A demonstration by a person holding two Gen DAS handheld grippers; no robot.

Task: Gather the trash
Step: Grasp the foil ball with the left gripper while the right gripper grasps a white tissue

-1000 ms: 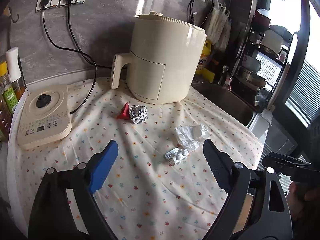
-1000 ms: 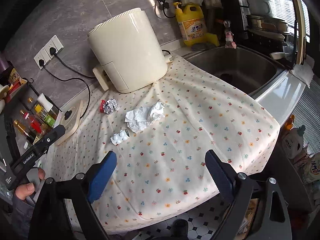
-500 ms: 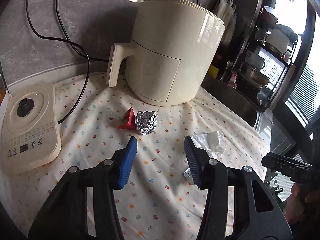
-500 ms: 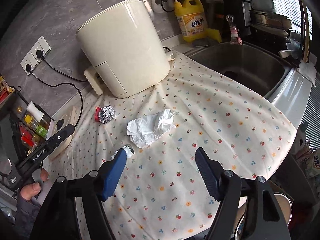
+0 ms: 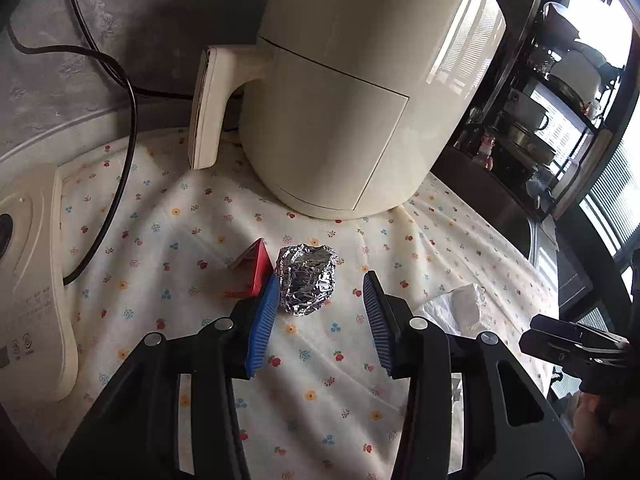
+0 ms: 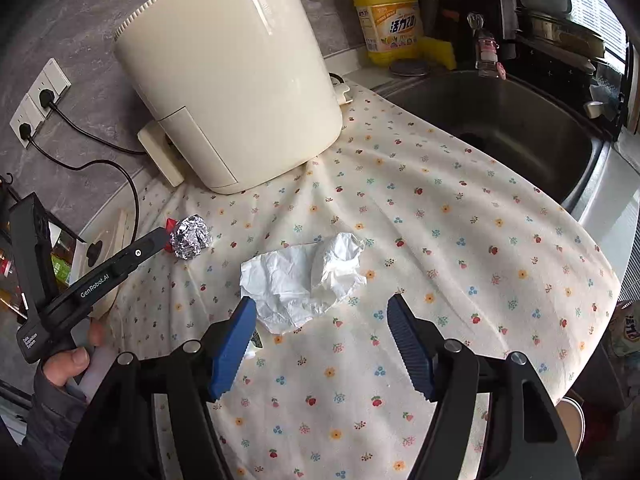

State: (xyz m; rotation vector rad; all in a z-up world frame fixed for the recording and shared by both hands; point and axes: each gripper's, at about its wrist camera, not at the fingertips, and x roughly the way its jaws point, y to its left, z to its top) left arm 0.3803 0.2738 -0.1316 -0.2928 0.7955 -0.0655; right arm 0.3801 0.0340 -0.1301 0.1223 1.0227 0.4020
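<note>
A crumpled foil ball [image 5: 306,278] lies on the flowered cloth [image 5: 320,360] with a red wrapper [image 5: 253,268] touching its left side. My left gripper [image 5: 320,286] is open, its blue fingers at either side of the ball's near end, the left one against it. The ball [image 6: 190,236] also shows in the right wrist view, with the left gripper's finger beside it. A crumpled white tissue [image 6: 306,280] lies mid-cloth. My right gripper [image 6: 322,308] is open just short of the tissue and holds nothing.
A cream air fryer [image 5: 352,92] stands close behind the foil ball. A flat cream appliance [image 5: 28,272] with a black cord sits at the left. A steel sink [image 6: 500,128] lies at the right, with a yellow detergent bottle [image 6: 390,20] behind it.
Both grippers moved forward and narrowed. The left one closed in on the foil ball, the right one on the tissue. The pill blister pack has almost gone from view.
</note>
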